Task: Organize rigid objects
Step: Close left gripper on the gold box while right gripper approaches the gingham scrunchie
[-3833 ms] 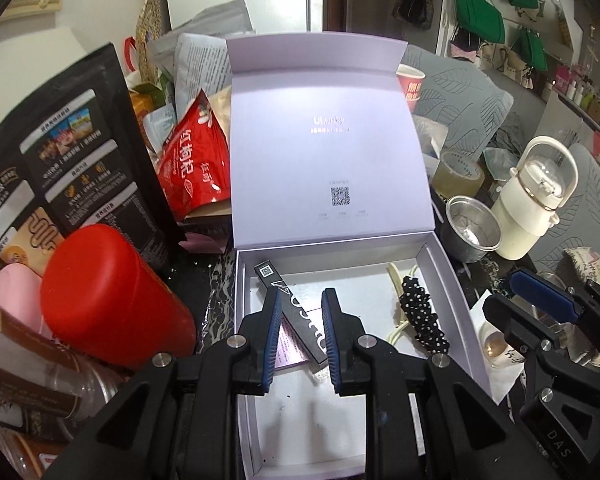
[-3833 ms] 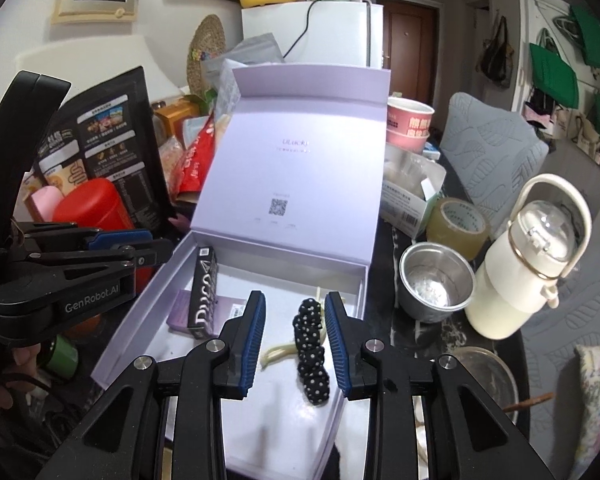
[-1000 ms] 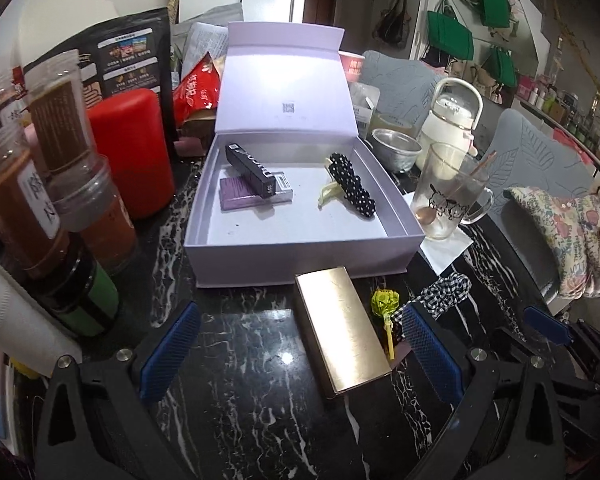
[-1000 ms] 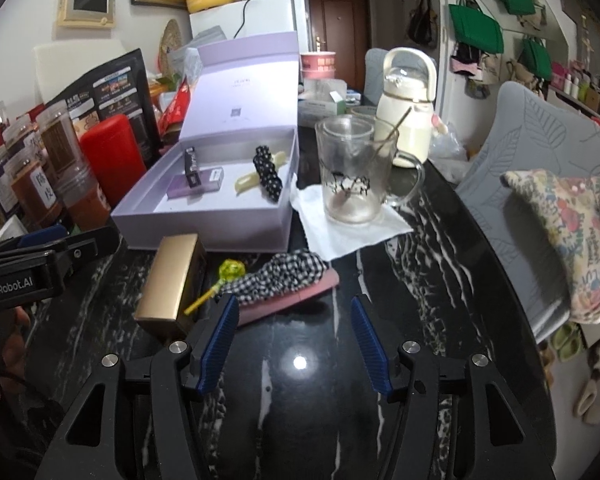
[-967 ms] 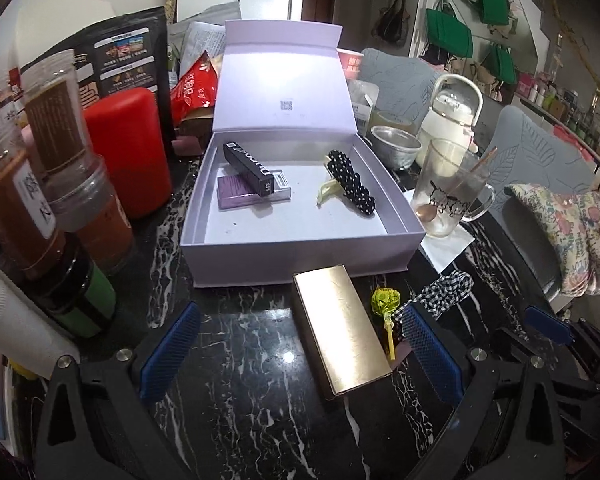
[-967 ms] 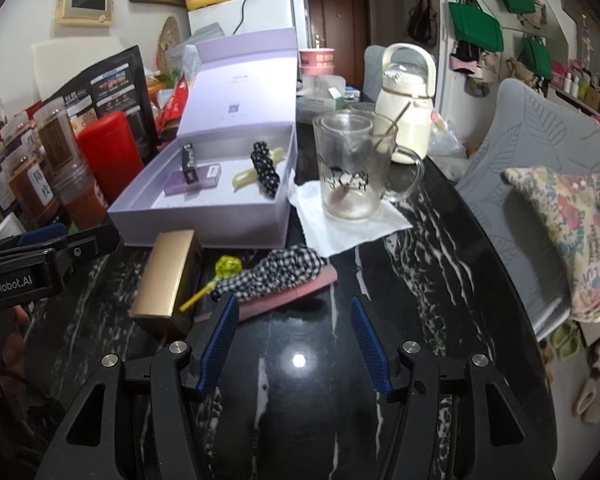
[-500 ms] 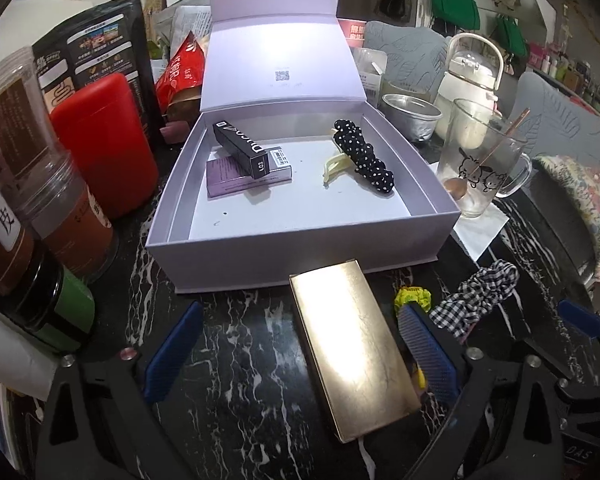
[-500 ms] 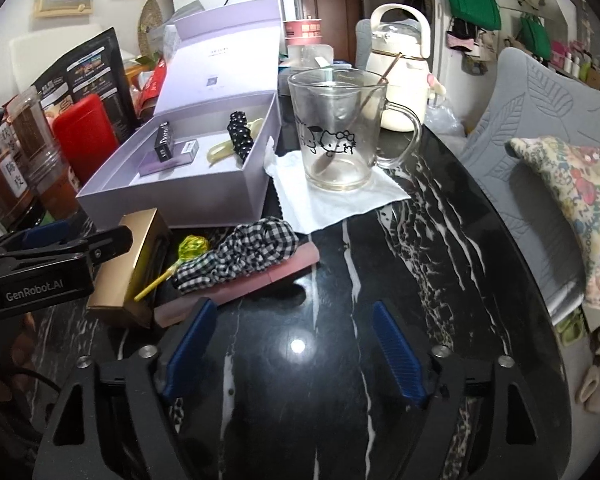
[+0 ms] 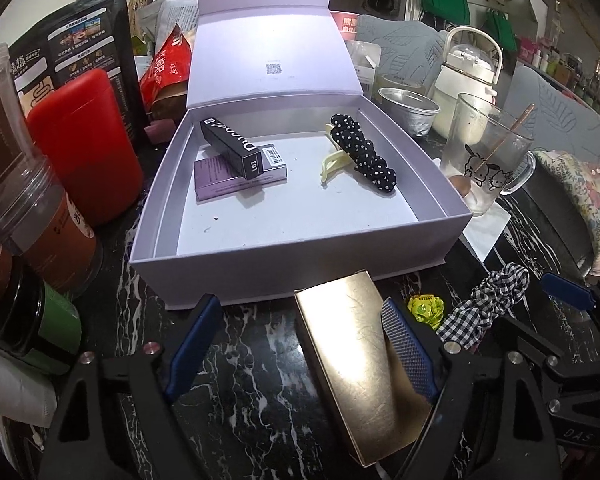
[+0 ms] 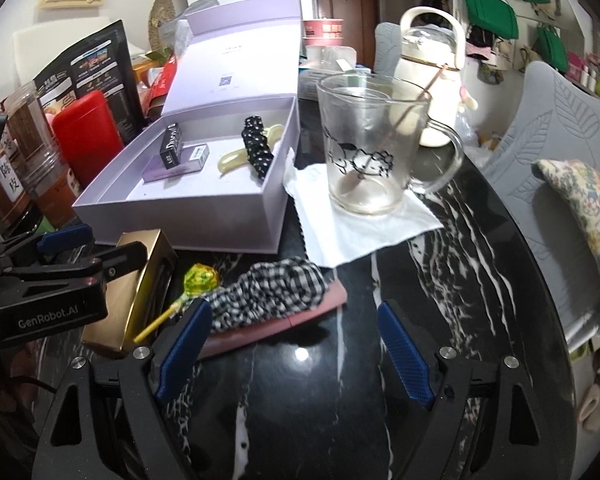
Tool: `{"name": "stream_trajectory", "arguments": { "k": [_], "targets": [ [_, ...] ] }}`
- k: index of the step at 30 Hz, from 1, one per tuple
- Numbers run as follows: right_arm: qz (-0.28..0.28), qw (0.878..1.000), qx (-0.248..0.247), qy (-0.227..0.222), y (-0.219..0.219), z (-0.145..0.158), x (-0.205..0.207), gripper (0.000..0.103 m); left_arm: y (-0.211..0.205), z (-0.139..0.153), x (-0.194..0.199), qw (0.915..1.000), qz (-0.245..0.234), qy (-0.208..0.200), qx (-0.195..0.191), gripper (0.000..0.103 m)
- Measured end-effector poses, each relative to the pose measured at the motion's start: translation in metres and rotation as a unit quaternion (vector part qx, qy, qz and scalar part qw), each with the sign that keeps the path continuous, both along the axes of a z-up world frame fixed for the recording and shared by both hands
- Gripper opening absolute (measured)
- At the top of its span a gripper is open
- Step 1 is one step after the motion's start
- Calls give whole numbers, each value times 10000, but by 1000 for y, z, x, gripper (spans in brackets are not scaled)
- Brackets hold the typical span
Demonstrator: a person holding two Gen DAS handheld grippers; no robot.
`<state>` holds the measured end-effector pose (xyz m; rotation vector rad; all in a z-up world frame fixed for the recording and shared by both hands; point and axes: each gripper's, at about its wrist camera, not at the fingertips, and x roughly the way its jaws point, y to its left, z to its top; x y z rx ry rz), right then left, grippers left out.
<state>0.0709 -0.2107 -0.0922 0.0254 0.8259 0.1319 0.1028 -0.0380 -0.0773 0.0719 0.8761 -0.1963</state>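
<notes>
The left gripper (image 9: 304, 348), jaws apart and just narrowing, straddles the gold box (image 9: 360, 376) lying against the lavender box's (image 9: 300, 252) near wall, evidently lining up a grasp; the right gripper (image 10: 296, 356), spread wide and empty, hovers by the checked hair clip (image 10: 276, 292).

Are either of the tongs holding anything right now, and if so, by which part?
Nothing is held. The left tongs, just narrowing, straddle the gold box without gripping it; the right tongs stand open near the checked hair clip.
</notes>
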Motion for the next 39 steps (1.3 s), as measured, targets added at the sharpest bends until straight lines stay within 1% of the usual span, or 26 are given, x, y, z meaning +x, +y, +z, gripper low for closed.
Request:
{"name": "stream_trajectory", "arguments": {
  "k": [2, 4, 6, 7, 10, 13, 16, 19, 21, 24, 26, 29, 31, 32, 35, 36, 37, 39],
  "targets": [
    [69, 10000, -33, -7, 4, 0, 4, 86, 1, 1, 2, 10000, -36, 60, -34, 84],
    [128, 9999, -76, -39, 7, 1, 7, 86, 1, 1, 5, 9992, -232, 235, -233, 84],
    [191, 9997, -168, -68, 10, 1, 11, 89, 0, -1, 7, 9965, -420, 449, -565, 83],
    [234, 9995, -196, -88, 11, 0, 12, 92, -1, -2, 7, 9960, -419, 498, -620, 83],
    [476, 9984, -284, -140, 18, -2, 16, 93, -3, -8, 10, 9966, -317, 576, -506, 84],
    [628, 9977, -242, -94, 20, -4, 19, 98, 1, -10, 12, 9963, -232, 607, -554, 84],
    [725, 9971, -216, -93, 22, -5, 20, 102, 1, -8, 10, 9980, -235, 473, -360, 84],
    [858, 9959, -243, -118, 26, -8, 22, 102, 3, -5, 8, 9990, -271, 337, -143, 84],
    [934, 9949, -349, -118, 30, -12, 24, 102, 6, -4, 8, 9993, -257, 284, -34, 84],
    [1054, 9932, -500, -39, 35, -18, 26, 102, 15, -3, 9, 9996, -111, 249, 91, 84],
    [1135, 9918, -592, -34, 39, -22, 25, 102, 22, -3, 9, 9996, 9, 254, 97, 84],
    [1158, 9908, -706, 4, 42, -24, 25, 102, 27, -2, 8, 9994, 45, 324, -64, 84],
    [1144, 9910, -689, 1, 41, -24, 25, 101, 28, -3, 6, 9990, 36, 393, -200, 84],
    [1132, 9913, -668, 2, 41, -24, 25, 98, 28, -3, 6, 9987, 32, 427, -259, 84],
    [1113, 9917, -641, 13, 42, -24, 24, 96, 26, -4, 4, 9980, -2, 512, -358, 84],
    [1103, 9918, -652, 0, 42, -23, 23, 92, 25, -5, 3, 9977, -9, 550, -383, 84],
    [1095, 9918, -663, -43, 42, -22, 21, 83, 25, -5, 2, 9975, -6, 576, -403, 84],
    [1081, 9920, -649, -75, 42, -21, 18, 82, 26, -5, 0, 9971, 16, 619, -451, 84]
  ]
}}
